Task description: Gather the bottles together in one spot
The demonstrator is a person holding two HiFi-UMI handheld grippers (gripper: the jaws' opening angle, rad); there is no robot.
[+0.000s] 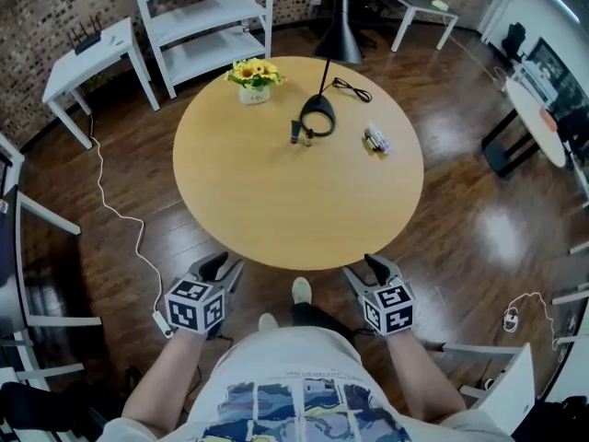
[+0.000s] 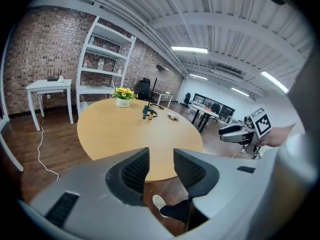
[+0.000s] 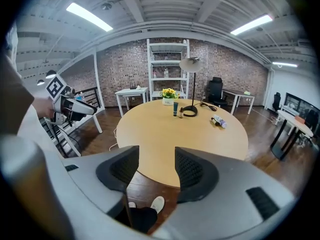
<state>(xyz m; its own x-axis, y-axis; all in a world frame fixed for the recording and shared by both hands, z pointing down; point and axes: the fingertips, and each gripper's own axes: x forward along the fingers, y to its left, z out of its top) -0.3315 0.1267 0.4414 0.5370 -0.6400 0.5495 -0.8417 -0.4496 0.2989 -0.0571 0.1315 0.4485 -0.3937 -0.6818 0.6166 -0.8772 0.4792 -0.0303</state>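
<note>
Both claws, the left gripper [image 1: 221, 267] and the right gripper [image 1: 374, 267], are hanging open and empty at the table's [image 1: 276, 215] near edge, likely because nothing is in reach. The upright bottles [image 1: 295, 137] are standing by the lamp [image 1: 317, 115] far across, and the lying bottles [image 1: 376, 141] are resting apart to their right.

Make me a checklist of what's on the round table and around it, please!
Surface: round wooden table, mostly bare.
Job's things: two small bottles standing by the lamp base; lying bottles apart, further right; not gathered yet.
Clutter: flower pot, lamp.
Grippers: left gripper and right gripper off the near edge, jaws apart, nothing between.
Cables: black cable on the table; white cable on the floor.
Surroundings: white shelf, white side table, wooden floor.
</note>
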